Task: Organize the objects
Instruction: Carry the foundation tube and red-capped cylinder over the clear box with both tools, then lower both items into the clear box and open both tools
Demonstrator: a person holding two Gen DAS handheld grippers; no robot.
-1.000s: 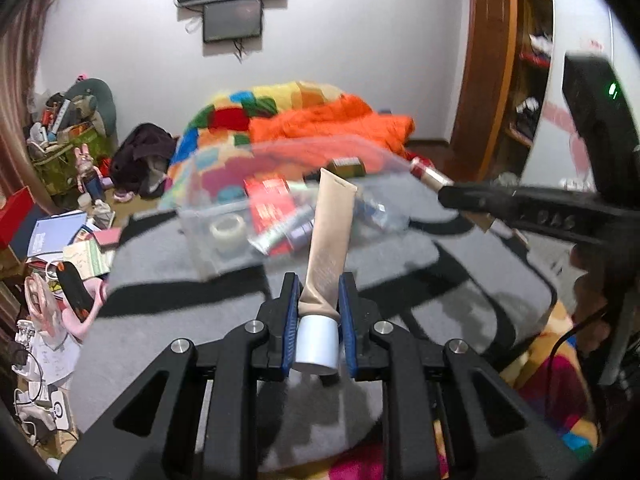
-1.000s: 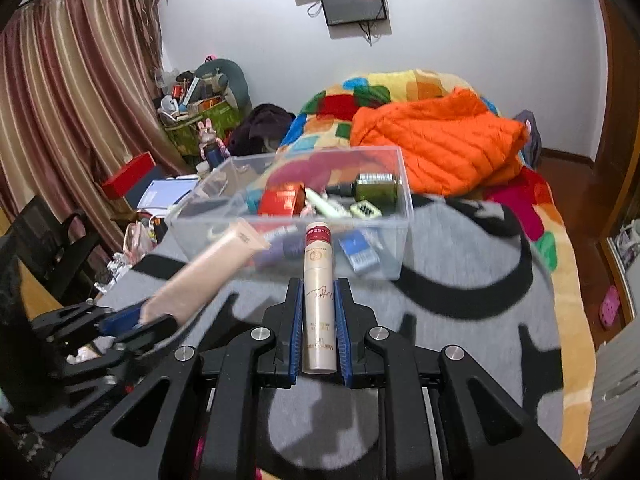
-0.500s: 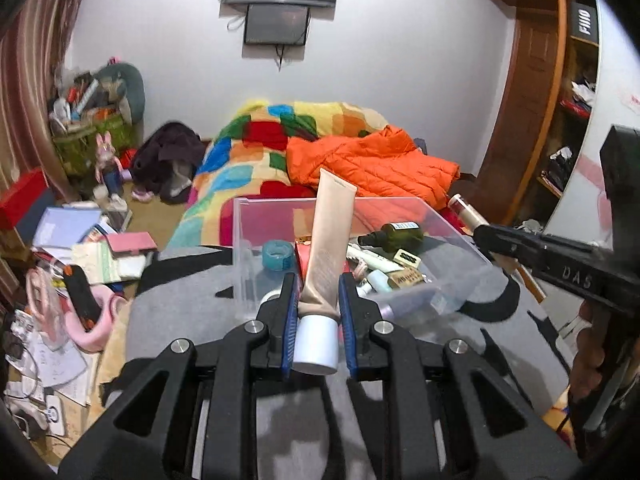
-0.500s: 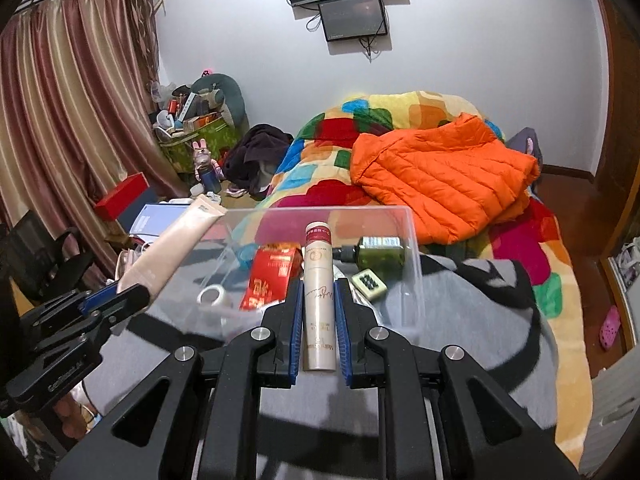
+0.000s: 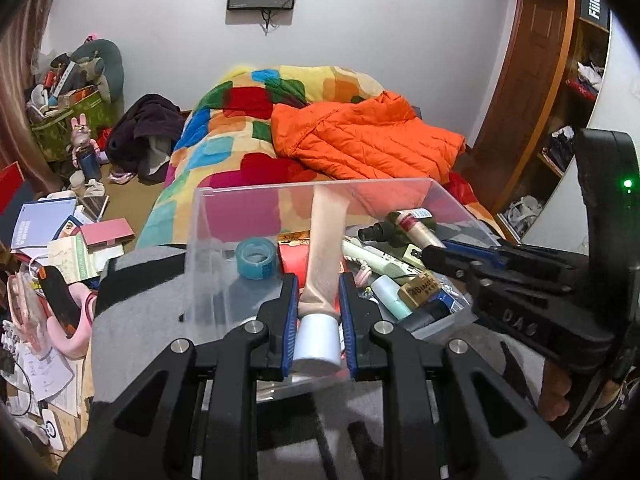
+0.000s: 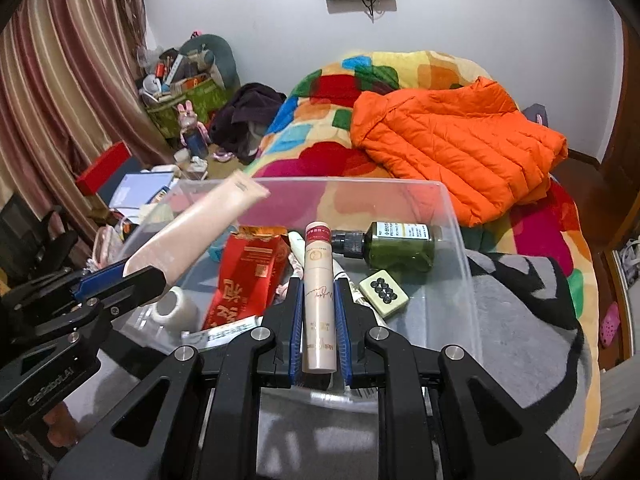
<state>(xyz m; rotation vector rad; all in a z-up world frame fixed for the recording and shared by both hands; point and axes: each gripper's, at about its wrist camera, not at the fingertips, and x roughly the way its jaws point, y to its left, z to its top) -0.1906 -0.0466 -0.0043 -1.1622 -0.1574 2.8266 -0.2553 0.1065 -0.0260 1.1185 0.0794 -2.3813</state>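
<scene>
My left gripper point(image 5: 319, 280) is shut on a beige squeeze tube point(image 5: 325, 240) with a white cap, held over the near part of a clear plastic bin point(image 5: 208, 216). My right gripper point(image 6: 318, 284) is shut on a slim cream bottle point(image 6: 318, 280) with a dark red top, also above the bin point(image 6: 456, 216). In the bin lie a red packet point(image 6: 248, 276), a green bottle point(image 6: 396, 246), a tape roll point(image 5: 256, 258), a mahjong tile point(image 6: 383, 292) and several small tubes. The left gripper point(image 6: 120, 276) with its tube point(image 6: 192, 228) shows at the left of the right wrist view.
The bin rests on a grey and black blanket point(image 6: 516, 320) on a bed. Behind it lie a colourful quilt point(image 5: 240, 128) and an orange jacket point(image 6: 452, 148). Books and clutter point(image 5: 52, 236) cover the floor at the left. A wooden shelf point(image 5: 560, 92) stands at the right.
Both grippers have moved forward toward the bin and now hang over it, each still gripping its item. The bin looks much closer in both views.
</scene>
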